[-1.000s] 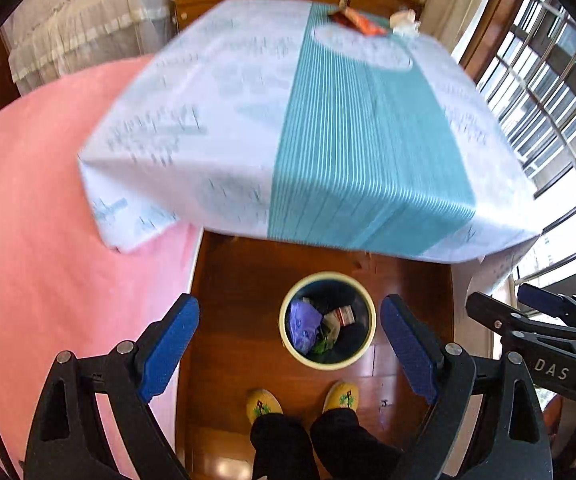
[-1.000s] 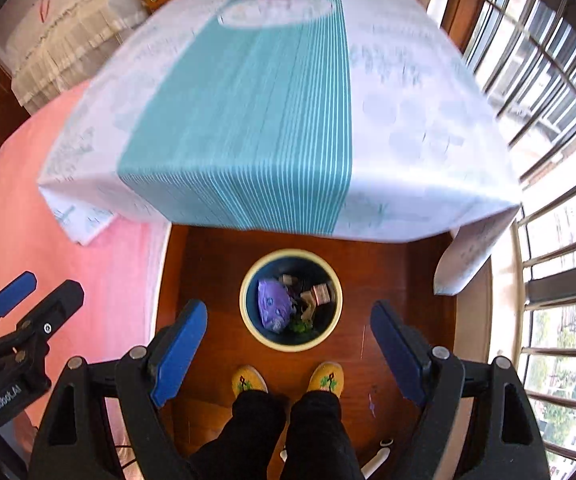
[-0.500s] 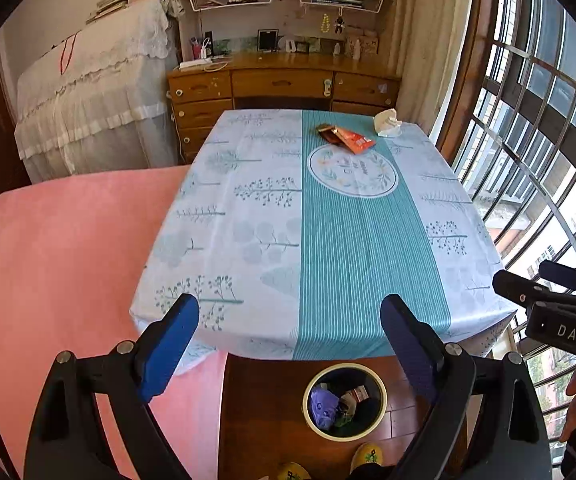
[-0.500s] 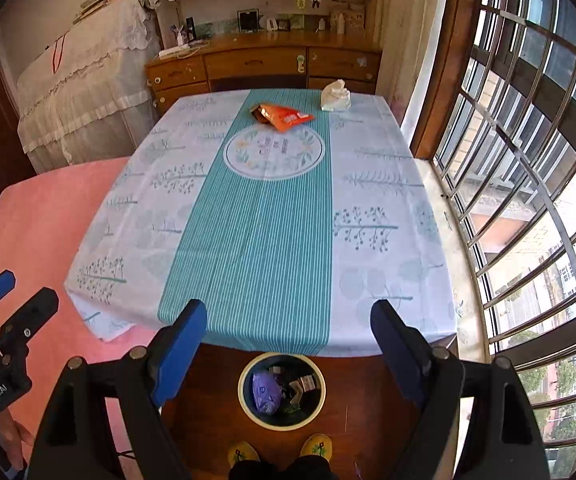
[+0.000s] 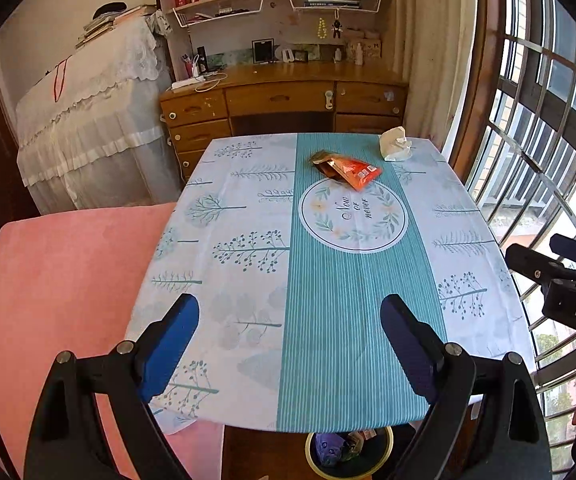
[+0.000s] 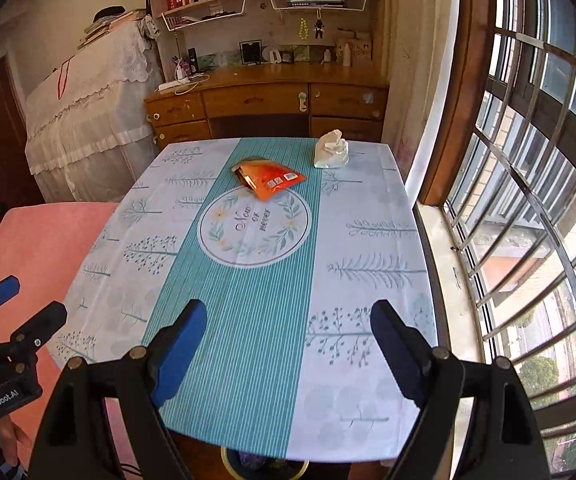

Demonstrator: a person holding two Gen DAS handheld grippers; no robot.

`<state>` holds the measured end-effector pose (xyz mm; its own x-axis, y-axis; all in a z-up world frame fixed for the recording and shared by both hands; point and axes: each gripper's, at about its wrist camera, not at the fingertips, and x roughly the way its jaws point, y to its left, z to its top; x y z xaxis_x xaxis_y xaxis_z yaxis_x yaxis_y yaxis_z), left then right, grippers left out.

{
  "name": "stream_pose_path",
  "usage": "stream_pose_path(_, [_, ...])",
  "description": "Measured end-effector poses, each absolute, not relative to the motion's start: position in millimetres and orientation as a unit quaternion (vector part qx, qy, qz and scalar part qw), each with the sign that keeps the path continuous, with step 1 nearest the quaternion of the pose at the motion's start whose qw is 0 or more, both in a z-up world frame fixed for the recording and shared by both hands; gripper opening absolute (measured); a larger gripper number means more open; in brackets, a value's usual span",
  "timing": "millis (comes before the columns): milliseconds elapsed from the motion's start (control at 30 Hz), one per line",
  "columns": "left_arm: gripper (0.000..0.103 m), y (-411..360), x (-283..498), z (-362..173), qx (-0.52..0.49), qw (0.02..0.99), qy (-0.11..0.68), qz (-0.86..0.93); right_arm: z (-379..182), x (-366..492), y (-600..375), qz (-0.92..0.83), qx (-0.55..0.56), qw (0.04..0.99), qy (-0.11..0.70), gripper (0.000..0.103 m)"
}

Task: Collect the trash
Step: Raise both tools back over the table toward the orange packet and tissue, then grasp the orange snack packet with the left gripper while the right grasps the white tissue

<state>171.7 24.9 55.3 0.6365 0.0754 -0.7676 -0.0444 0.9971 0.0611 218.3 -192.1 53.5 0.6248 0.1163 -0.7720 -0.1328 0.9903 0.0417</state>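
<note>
An orange snack wrapper (image 5: 347, 170) (image 6: 270, 179) lies at the far end of the table on the teal stripe. A crumpled white tissue (image 5: 395, 149) (image 6: 331, 149) sits to its right near the far edge. A yellow-rimmed bin (image 5: 347, 454) (image 6: 264, 465) with trash in it stands on the floor below the near table edge. My left gripper (image 5: 289, 344) is open over the near part of the table, holding nothing. My right gripper (image 6: 288, 346) is open too, also empty and far from both pieces of trash.
The table (image 5: 248, 280) wears a white and teal cloth. A pink bed (image 5: 48, 280) lies to the left, a barred window (image 6: 527, 200) to the right. A wooden desk (image 5: 288, 100) with shelves stands beyond the table.
Both grippers have tilted up from looking down at the bin and feet to looking across the table. The bin has slid to the bottom edge. Both stay open.
</note>
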Motion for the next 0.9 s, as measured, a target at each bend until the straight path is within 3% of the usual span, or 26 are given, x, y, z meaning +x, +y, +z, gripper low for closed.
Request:
stream_pose_path(433, [0.091, -56, 366, -1, -0.032, 0.853, 0.517, 0.055, 3, 397, -278, 0.127, -0.017, 0.875, 0.466, 0.085])
stream_pose_path(900, [0.091, -17, 523, -73, -0.154, 0.804, 0.562, 0.117, -53, 592, -266, 0.151, 0.026, 0.853, 0.499, 0.085])
